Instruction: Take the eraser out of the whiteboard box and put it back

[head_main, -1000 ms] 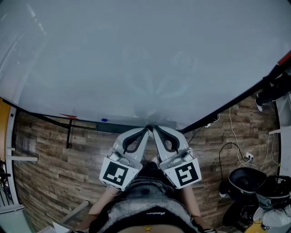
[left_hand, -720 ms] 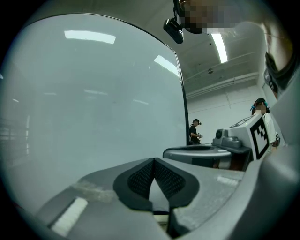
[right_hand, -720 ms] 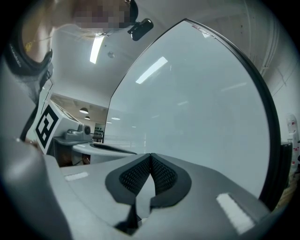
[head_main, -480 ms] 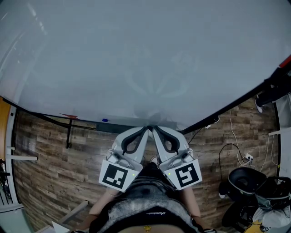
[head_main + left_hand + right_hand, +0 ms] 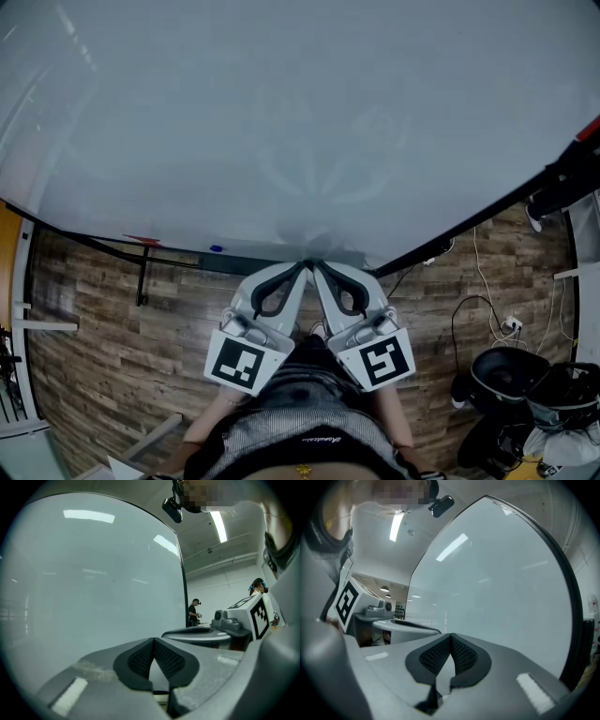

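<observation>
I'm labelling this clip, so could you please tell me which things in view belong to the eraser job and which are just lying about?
Job: whiteboard, dark tray along its lower edge, left gripper and right gripper, both shut and empty. No eraser shows.
Lying about: floor cables, black gear at lower right, small blue item by the tray.

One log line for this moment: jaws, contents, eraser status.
left gripper: jaws shut, empty | right gripper: jaws shut, empty | both tips near whiteboard lower edge | eraser: not visible
</observation>
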A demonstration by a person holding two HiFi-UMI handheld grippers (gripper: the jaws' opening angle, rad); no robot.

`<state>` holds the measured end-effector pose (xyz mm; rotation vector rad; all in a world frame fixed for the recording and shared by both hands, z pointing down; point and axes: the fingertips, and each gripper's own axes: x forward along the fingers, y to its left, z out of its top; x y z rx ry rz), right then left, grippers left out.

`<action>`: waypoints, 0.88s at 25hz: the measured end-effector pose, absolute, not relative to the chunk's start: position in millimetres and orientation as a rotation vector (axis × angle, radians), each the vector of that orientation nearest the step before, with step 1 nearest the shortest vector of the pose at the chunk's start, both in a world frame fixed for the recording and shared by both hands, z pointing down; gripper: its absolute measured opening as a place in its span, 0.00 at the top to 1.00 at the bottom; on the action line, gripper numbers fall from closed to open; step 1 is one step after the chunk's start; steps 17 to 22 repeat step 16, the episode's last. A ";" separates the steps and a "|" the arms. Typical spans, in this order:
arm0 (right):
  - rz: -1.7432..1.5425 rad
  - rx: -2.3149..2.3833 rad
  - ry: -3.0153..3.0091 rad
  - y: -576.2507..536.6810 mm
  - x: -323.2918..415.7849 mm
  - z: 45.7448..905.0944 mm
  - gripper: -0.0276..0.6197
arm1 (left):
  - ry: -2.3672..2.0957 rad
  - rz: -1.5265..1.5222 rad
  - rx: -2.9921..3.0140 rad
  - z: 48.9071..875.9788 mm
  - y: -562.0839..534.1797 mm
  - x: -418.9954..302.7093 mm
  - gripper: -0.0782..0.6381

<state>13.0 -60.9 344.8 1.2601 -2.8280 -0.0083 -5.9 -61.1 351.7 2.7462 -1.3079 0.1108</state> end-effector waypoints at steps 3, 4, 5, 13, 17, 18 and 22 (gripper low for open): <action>-0.017 1.255 -2.828 -55.5 10.1 345.5 0.96 | -1.309 0.109 2.746 352.3 -55.8 -8.4 0.89; -0.017 1.254 -2.828 -53.9 9.8 346.0 0.96 | -1.310 0.108 2.746 352.8 -54.2 -8.8 0.89; -0.017 1.254 -2.827 -51.6 9.5 346.5 0.96 | -1.311 0.107 2.746 353.4 -52.0 -9.3 0.89; -0.027 1.249 -2.819 -42.9 -1.0 349.2 0.96 | -1.307 0.096 2.753 355.3 -43.0 -19.0 0.89; -0.011 1.246 -2.813 -72.9 12.2 351.6 0.96 | -1.302 0.103 2.747 357.1 -72.9 -5.4 0.89; -0.011 1.246 -2.813 -72.9 12.2 351.6 0.96 | -1.302 0.103 2.747 357.1 -72.9 -5.4 0.89; -0.011 1.246 -2.813 -72.9 12.2 351.6 0.96 | -1.302 0.103 2.747 357.1 -72.9 -5.4 0.89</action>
